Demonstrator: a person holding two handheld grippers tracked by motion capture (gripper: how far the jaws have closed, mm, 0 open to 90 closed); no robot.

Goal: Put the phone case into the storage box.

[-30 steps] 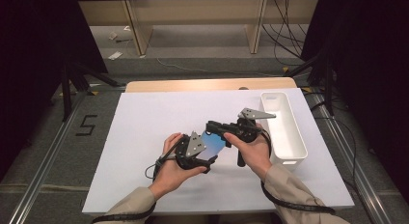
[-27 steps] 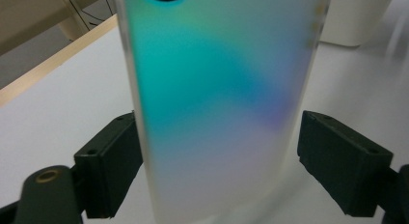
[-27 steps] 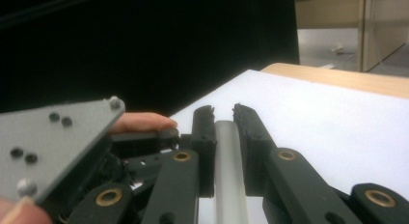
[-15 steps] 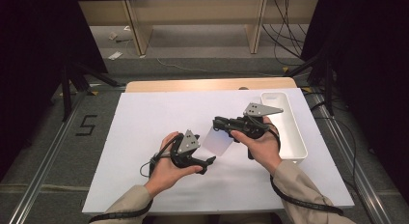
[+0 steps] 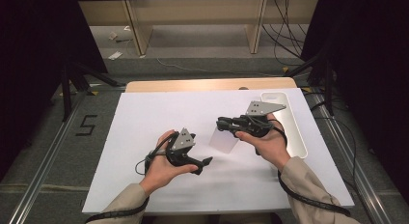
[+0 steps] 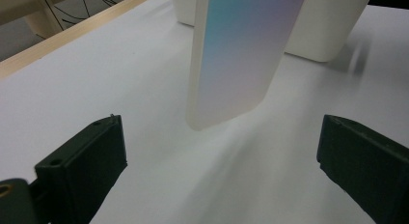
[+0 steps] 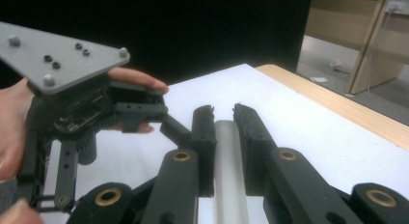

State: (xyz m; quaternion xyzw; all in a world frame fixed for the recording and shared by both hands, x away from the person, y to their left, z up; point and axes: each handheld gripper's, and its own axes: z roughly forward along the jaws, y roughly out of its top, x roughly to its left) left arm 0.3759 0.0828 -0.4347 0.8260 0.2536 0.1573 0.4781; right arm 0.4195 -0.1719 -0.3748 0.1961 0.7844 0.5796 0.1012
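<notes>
My right gripper [image 5: 223, 123] is clamped shut on a thin translucent plastic card [image 5: 224, 139]; in the right gripper view its two black jaws press against the card's pale grey edge [image 7: 230, 171], which runs up between them. In the high view the card hangs down from those jaws at a tilt, its lower end just above the white table [image 5: 144, 118], a little right of the table's middle. My right hand [image 5: 265, 139] grips the tool from the near side, with the grey three-cornered plate [image 5: 262, 108] on top. In the left gripper view the card [image 6: 243, 55] stands close ahead, frosted white with a faint blue-to-lilac sheen across its face, rounded at the lower corner and clear of the table surface. I can read no brand, label or lettering on it. My left gripper [image 5: 205, 161] sits to the near left of the card, held in my left hand [image 5: 161, 168], and its jaws stand wide apart with nothing between them, one at each side of its own view. To the right of my right hand, a long white tray [image 5: 289, 125] lies along the table's right edge. On the floor left of the table, a black mark reading "5" [image 5: 87, 125] is the only writing I can make out.
</notes>
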